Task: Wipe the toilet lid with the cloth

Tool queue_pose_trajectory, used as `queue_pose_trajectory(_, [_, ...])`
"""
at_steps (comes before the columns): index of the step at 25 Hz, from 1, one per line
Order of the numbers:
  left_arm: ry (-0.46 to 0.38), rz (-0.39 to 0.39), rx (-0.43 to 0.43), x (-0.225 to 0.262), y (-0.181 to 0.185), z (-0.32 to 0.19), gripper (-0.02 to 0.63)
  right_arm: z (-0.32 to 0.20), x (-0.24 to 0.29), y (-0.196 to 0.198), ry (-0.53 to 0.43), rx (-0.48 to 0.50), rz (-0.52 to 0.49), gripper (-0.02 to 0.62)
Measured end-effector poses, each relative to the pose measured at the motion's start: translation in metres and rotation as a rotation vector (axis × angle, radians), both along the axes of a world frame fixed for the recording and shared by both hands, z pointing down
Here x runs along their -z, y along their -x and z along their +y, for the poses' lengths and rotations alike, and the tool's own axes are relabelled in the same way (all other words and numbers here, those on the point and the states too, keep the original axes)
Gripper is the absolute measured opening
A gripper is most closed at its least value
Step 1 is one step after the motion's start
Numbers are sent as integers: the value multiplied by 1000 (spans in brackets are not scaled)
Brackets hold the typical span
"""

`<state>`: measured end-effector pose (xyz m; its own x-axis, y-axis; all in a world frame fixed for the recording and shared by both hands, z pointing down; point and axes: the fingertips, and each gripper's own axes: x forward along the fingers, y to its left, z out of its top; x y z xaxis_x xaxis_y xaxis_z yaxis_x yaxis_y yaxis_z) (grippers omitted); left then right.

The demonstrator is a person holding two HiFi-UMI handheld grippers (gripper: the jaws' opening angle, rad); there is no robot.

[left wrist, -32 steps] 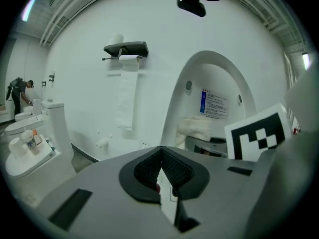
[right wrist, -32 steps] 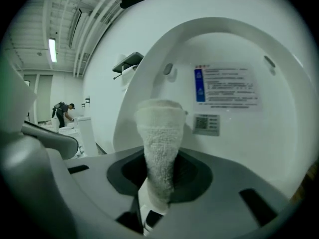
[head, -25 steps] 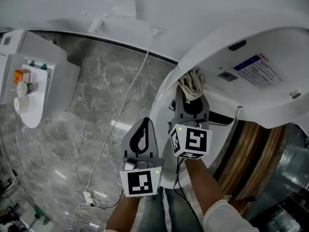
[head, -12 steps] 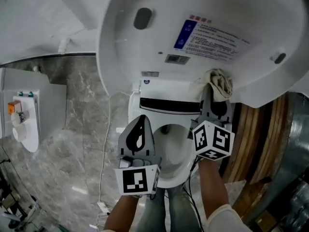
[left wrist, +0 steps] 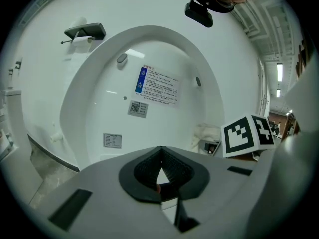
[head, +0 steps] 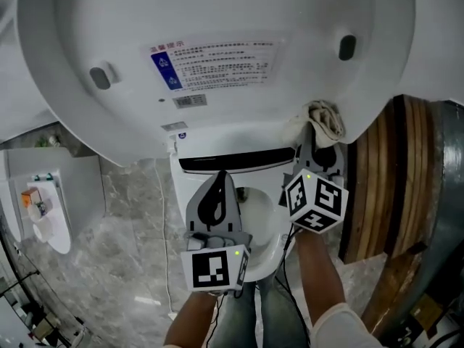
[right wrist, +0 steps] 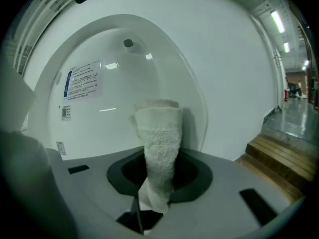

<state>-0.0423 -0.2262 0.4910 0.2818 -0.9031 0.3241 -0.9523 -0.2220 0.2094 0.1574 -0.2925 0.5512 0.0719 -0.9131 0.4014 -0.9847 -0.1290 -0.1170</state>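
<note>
Grey marbled floor tiles spread to the left of a white toilet whose large oval toilet lid stands raised, its underside facing you. That underside carries a blue-and-white printed label near the middle and two small dark bumpers, one on the left and one on the right. Your right gripper has its jaws clamped on a rolled cream towelling cloth. In the right gripper view the cloth rises upright from between the jaws. From the head view, the cloth's far end lies at the lid's lower right edge and seems to touch it, though contact is not certain. Your left gripper hangs just left of the right one, over the white toilet bowl. The left gripper view shows its jaws pressed together with nothing between them. From that view the cloth shows low on the right, beside the right gripper's black-and-white marker cube. Brown curved wooden slats stand right of the toilet. A white fixture sits at the far left.
</note>
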Motion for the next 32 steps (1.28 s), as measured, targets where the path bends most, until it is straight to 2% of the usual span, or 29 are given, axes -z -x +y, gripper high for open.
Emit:
queue_pose_trajectory(8, [-30, -6, 43, 31, 12, 3, 11, 16, 26, 19, 2, 97, -81, 97])
queue_pose_trajectory(15, [-117, -26, 54, 116, 27, 7, 11, 55, 101, 47, -11, 182, -136, 97])
queue_pose_trajectory(18, [-101, 9, -13, 160, 30, -4, 17, 76, 134, 51, 3, 207, -164, 97])
queue_pose_trajectory(19, [-102, 23, -36, 177, 33, -12, 53, 80, 145, 52, 5, 214, -174, 97])
queue_pose_trajectory(20, [-113, 27, -54, 196, 36, -22, 160, 83, 156, 54, 4, 220, -185, 97])
queue_pose_trajectory(22, [-163, 9, -73, 237, 47, -45, 232, 88, 177, 58, 2, 230, -216, 97])
queue_pose_trajectory(24, [-193, -34, -102, 275, 56, -71, 251, 106, 195, 65, 25, 247, -260, 97])
queue_pose_trajectory(27, [-177, -103, -194, 313, 53, -123, 255, 124, 218, 68, 43, 267, -295, 97])
queue_pose_trajectory(30, [-110, -114, -302, 316, 36, -153, 255, 125, 230, 59, 34, 251, -299, 97])
queue_pose_trajectory(32, [-73, -136, -344, 310, 30, -157, 254, 131, 236, 55, 40, 234, -319, 97])
